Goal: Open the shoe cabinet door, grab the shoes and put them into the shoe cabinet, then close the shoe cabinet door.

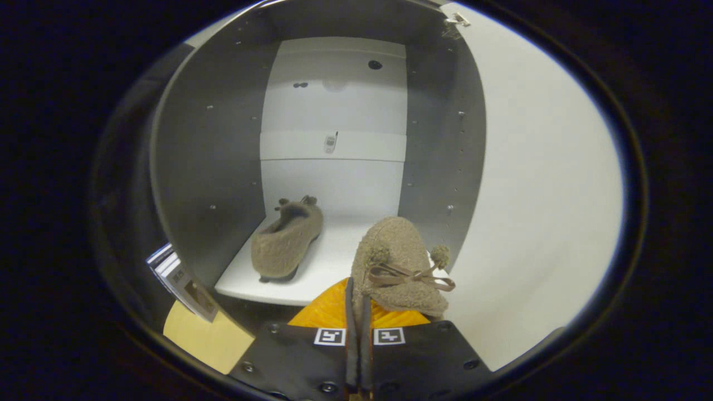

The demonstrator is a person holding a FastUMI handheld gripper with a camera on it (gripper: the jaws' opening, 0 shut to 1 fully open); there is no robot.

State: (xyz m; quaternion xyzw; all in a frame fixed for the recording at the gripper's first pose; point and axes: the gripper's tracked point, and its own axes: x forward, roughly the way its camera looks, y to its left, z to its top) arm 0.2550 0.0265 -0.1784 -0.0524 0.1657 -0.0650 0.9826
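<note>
Cabinet interior open ahead, one fuzzy slipper already parked on the left of the white shelf, gripper jaws clenched on the second slipper just short of the shelf edge, right side free for it, door swung wide right.

Tongs-mounted fisheye, facing open cabinet, close

One fuzzy tan shoe inside open cabinet, another seemingly clamped.
</note>
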